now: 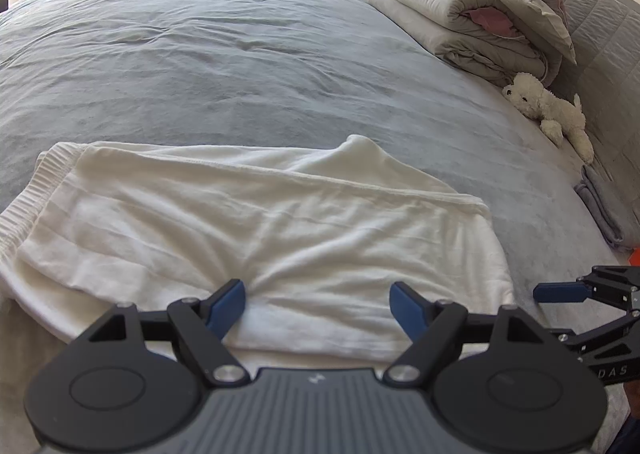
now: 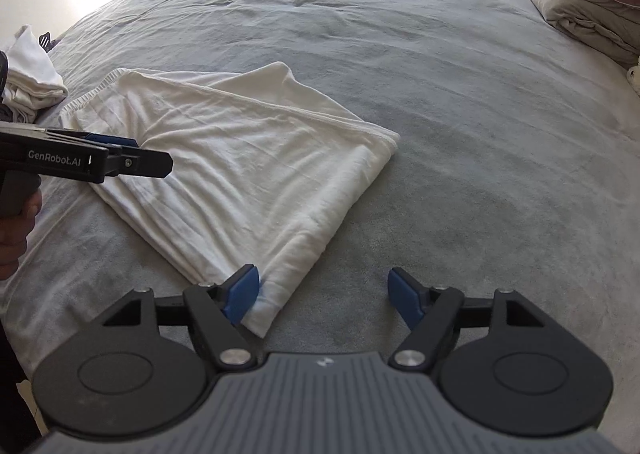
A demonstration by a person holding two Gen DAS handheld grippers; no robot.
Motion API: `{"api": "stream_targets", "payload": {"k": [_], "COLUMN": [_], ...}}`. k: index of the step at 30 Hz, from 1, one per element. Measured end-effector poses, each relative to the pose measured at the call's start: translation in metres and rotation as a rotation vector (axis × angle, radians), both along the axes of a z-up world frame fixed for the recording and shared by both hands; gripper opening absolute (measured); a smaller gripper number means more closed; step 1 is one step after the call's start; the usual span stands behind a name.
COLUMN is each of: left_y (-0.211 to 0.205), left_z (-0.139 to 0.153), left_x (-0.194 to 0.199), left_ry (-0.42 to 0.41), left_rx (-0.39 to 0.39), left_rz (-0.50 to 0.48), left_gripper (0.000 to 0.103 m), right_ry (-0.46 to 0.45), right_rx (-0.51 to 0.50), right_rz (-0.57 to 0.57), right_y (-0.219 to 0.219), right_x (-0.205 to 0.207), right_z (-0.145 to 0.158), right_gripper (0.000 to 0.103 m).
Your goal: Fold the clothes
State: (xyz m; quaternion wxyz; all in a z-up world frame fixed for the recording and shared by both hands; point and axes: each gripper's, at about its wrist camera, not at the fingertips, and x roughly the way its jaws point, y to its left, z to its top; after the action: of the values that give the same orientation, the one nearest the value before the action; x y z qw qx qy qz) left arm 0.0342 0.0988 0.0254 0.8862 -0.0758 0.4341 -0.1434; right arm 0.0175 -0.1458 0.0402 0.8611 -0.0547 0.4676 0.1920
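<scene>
White folded garment (image 1: 256,238) lies flat on the grey bed (image 1: 240,66), left gripper (image 1: 318,304) hovering over its near edge with jaws released, right gripper (image 2: 322,296) wide too, its left pad maybe brushing the corner, plush toy (image 1: 550,112) far right.

The grey bed cover (image 2: 460,102) is lying bare beyond and to the right of the folded white garment (image 2: 240,174), leaving wide passage there. The left gripper (image 1: 318,304) is hovering open over the garment's near edge; the right gripper (image 2: 322,294) is standing open at the garment's near corner, grey cover showing between its pads. A stack of folded grey quilts (image 1: 472,14) is blocking the far right side, with a white plush dog (image 1: 552,110) lying just below it and a small folded grey cloth (image 1: 600,206) nearer. A white clothes pile (image 2: 30,74) is occupying the left edge.
</scene>
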Motion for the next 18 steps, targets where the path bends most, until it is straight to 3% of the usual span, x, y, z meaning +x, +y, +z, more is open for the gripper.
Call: {"api": "stream_targets", "payload": {"k": [8,12,16,18], "left_y": [-0.008,-0.018,-0.037,-0.047], "left_z": [0.005,0.015,0.022,0.022], "left_x": [-0.006,-0.017,-0.033,-0.040], "left_ry": [-0.025,-0.078,-0.136,-0.150], "left_rx": [0.029,0.038,0.049,0.048], "left_rz": [-0.023,-0.077,-0.168,-0.211], "left_gripper": [0.081,0.081,0.080,0.080], "right_ry": [0.031,0.026,0.013,0.024], "right_rx": [0.208,0.294,0.330,0.328], "right_rz": [-0.183,-0.219,-0.211,-0.230], "right_y": [-0.038,-0.042,-0.036,-0.036], "right_x": [0.024,0.036,0.048,0.056], "right_z": [0.005,0.007,0.008,0.004], "right_gripper": [0.076,0.076,0.056,0.056]}}
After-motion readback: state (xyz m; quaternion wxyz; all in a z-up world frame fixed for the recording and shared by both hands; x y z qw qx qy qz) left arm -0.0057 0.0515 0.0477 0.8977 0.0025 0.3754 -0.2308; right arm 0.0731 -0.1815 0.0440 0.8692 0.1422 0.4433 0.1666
